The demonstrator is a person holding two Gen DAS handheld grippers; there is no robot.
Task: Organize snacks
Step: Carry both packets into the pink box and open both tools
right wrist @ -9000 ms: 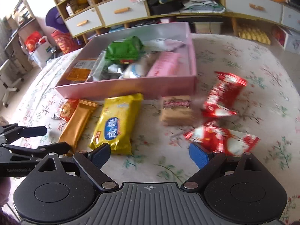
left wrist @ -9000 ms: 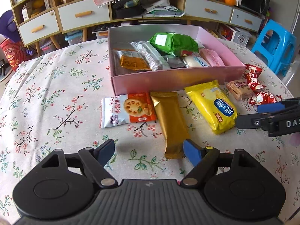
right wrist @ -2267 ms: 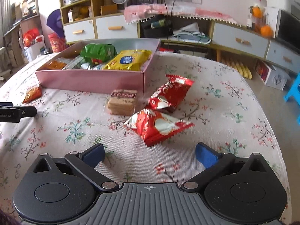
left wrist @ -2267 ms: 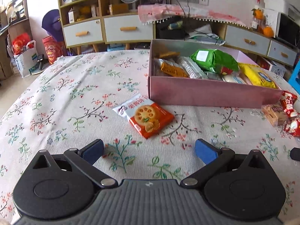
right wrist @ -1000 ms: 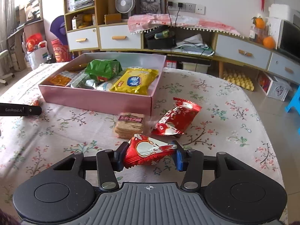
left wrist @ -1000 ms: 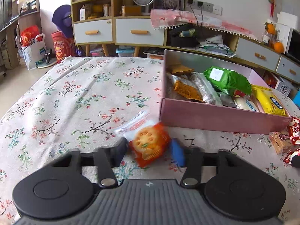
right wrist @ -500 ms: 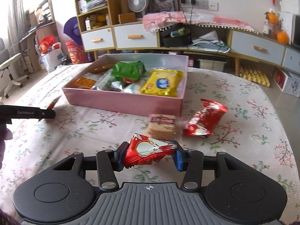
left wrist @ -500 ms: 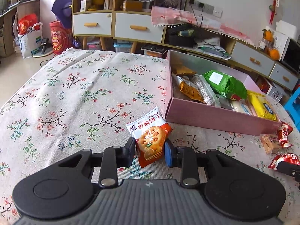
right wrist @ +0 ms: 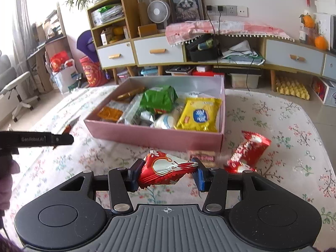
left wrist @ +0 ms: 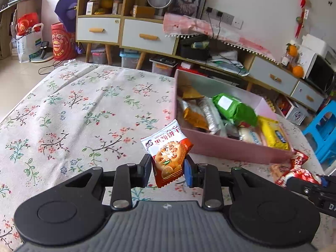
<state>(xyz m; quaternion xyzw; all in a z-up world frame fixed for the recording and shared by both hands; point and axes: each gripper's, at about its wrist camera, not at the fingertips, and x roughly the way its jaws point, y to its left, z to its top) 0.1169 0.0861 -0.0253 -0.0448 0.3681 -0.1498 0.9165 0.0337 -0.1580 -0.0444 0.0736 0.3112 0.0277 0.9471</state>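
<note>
— While I look through the left wrist, what do I hold?
— My left gripper (left wrist: 168, 171) pinches the biscuit packet (left wrist: 167, 155) above the tablecloth (left wrist: 73, 113), near the pink box (left wrist: 231, 145) corner.
— And the right wrist?
— My right gripper (right wrist: 167, 175) clamps a red snack packet (right wrist: 166, 171) before the box's front wall; another red packet (right wrist: 247, 153) lies beside the box's right corner.

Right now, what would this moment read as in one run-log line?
left gripper: shut on biscuit packet, off table | right gripper: shut on red snack packet | pink box: part-filled | outside: second red packet, wafer pack
</note>
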